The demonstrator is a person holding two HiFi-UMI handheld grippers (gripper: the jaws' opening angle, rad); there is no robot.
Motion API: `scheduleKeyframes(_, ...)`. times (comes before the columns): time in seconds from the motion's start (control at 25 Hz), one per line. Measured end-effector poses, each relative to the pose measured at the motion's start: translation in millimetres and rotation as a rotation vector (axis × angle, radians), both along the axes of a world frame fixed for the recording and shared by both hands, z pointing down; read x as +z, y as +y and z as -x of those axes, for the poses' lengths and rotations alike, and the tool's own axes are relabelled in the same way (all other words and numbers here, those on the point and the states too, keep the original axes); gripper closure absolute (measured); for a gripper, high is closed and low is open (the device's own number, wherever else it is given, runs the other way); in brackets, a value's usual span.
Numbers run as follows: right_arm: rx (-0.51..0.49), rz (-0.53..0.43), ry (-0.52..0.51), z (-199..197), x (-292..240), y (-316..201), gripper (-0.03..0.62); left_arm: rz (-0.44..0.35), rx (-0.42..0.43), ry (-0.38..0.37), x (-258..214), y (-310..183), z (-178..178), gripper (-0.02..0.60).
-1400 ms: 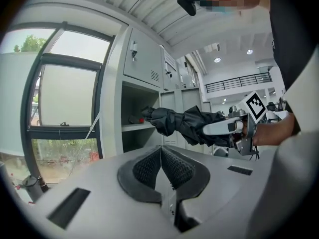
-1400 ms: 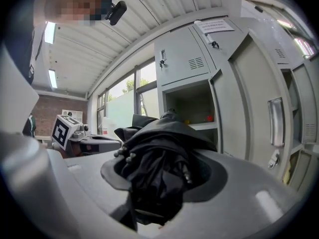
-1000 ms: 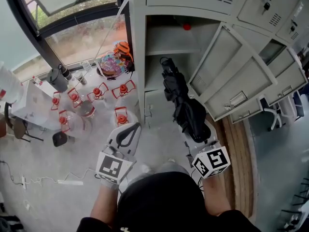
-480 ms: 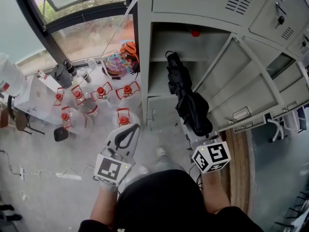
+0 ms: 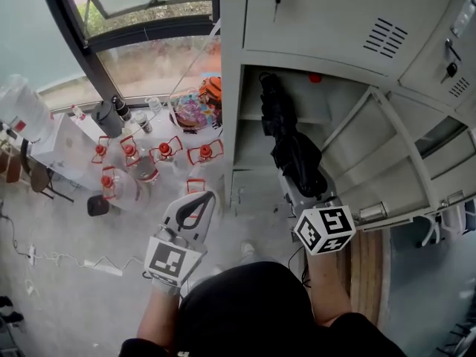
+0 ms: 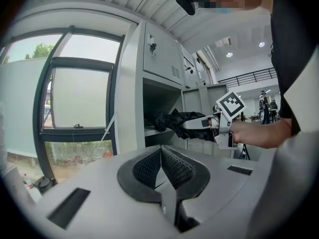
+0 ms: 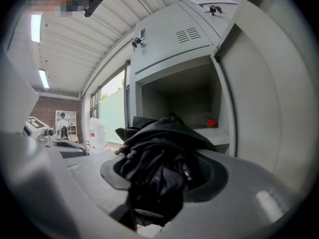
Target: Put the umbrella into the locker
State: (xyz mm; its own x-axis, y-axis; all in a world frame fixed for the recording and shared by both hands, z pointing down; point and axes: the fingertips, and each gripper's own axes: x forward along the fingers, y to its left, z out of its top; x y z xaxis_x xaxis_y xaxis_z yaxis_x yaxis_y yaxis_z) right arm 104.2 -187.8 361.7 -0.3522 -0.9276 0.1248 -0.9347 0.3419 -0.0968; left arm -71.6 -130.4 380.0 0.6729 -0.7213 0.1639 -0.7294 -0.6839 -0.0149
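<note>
A folded black umbrella (image 5: 294,151) is held out toward the open grey locker (image 5: 230,88), its far end reaching into the open compartment. My right gripper (image 5: 299,183) is shut on the near end of the umbrella; in the right gripper view the crumpled black fabric (image 7: 159,163) fills the jaws and hides the pads. My left gripper (image 5: 198,202) hangs to the left of the locker, shut and empty, its ribbed pads (image 6: 172,166) meeting. From the left gripper view the umbrella (image 6: 172,121) and the right gripper (image 6: 205,124) show at the compartment's mouth.
The compartment's door (image 5: 387,147) swings open to the right. A small red object (image 5: 314,77) lies at the compartment's back. Several water jugs with red handles (image 5: 165,152) stand on the floor by the window (image 5: 149,58), beside a colourful bundle (image 5: 195,110). A cable (image 5: 67,262) trails at the left.
Both grippers have moved toward the locker. The umbrella's far end, earlier in front of the opening, now reaches into the compartment. The left gripper stays shut.
</note>
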Motion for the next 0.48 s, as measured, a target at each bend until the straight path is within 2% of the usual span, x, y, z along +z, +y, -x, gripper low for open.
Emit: scheduleKeyframes(0.48, 0.004, -0.014, 0.085, 8, -2, -71, 0.344, -0.028, -0.081, -0.029, -1, -24, 8, 0.566)
